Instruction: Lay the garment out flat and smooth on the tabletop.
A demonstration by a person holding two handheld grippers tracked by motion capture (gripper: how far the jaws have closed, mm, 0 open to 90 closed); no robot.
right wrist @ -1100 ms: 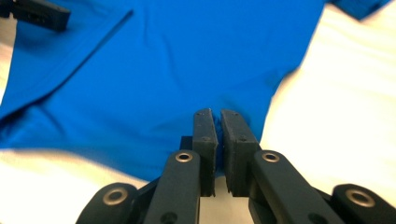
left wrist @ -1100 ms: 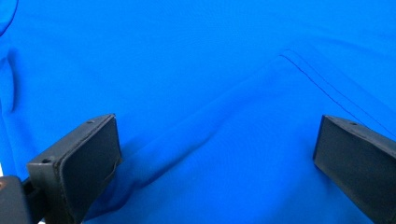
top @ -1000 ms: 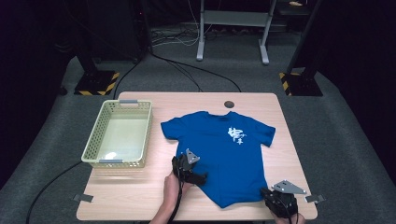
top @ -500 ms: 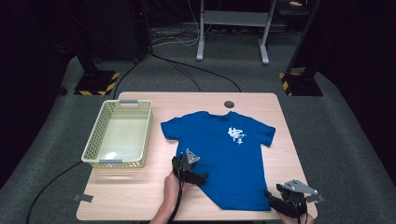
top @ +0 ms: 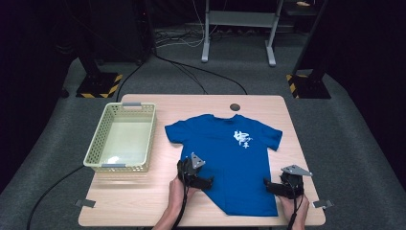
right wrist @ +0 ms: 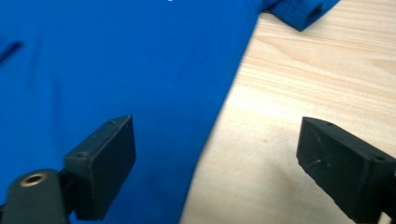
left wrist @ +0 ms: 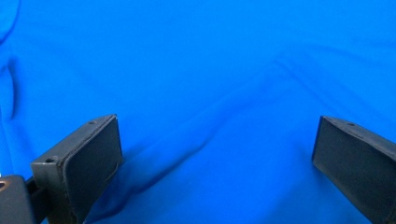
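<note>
Blue T-shirt lies flat, print up, on the wooden table beside a pale basket. Left gripper and right gripper sit at its lower edges, jaws wide apart, empty. Grey carpet surrounds the table; the room behind is dark.

My setup: light wood table with round grommet hole at far edge, sitting on grey carpet. Room pretty dark around it. Grey metal stand legs behind table, black cables snaking across floor, yellow-black hazard-striped bases on both sides.
</note>
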